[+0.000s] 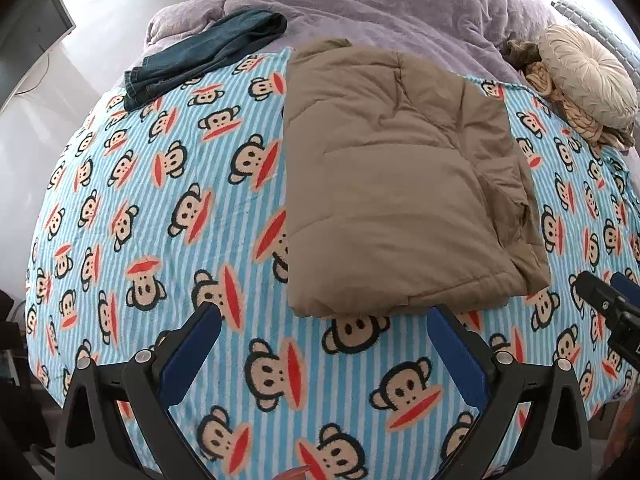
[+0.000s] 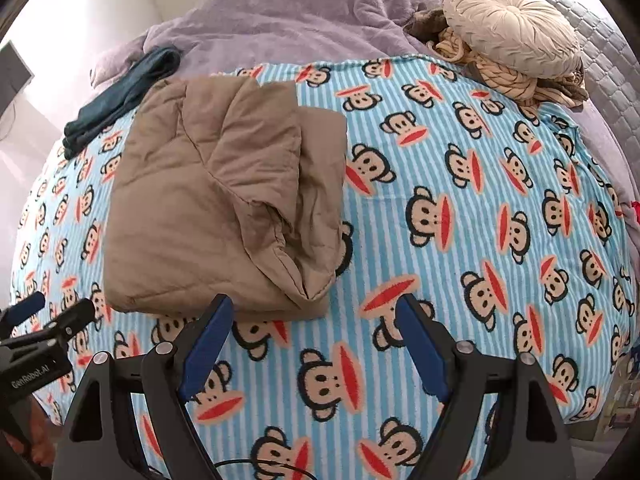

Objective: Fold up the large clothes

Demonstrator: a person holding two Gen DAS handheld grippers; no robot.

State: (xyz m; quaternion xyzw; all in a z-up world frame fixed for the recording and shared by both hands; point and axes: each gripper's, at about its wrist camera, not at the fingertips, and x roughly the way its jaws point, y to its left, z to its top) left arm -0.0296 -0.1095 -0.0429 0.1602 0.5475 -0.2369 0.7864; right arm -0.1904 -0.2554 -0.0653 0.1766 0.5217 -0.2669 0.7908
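A tan padded jacket (image 1: 400, 184) lies folded into a thick rectangle on the monkey-print blanket (image 1: 160, 220). It also shows in the right wrist view (image 2: 216, 200), with a loose sleeve end at its right front corner. My left gripper (image 1: 324, 314) is open and empty, just in front of the jacket's near edge. My right gripper (image 2: 314, 304) is open and empty, at the jacket's right front corner. Each gripper shows at the edge of the other's view: the right one (image 1: 604, 300) and the left one (image 2: 60, 312).
Folded dark jeans (image 1: 204, 56) lie at the back left of the blanket. A purple duvet (image 1: 380, 4) is bunched behind. A round cream cushion (image 2: 512, 28) sits on knitted items (image 2: 500, 76) at the back right. The bed's front edge is close below the grippers.
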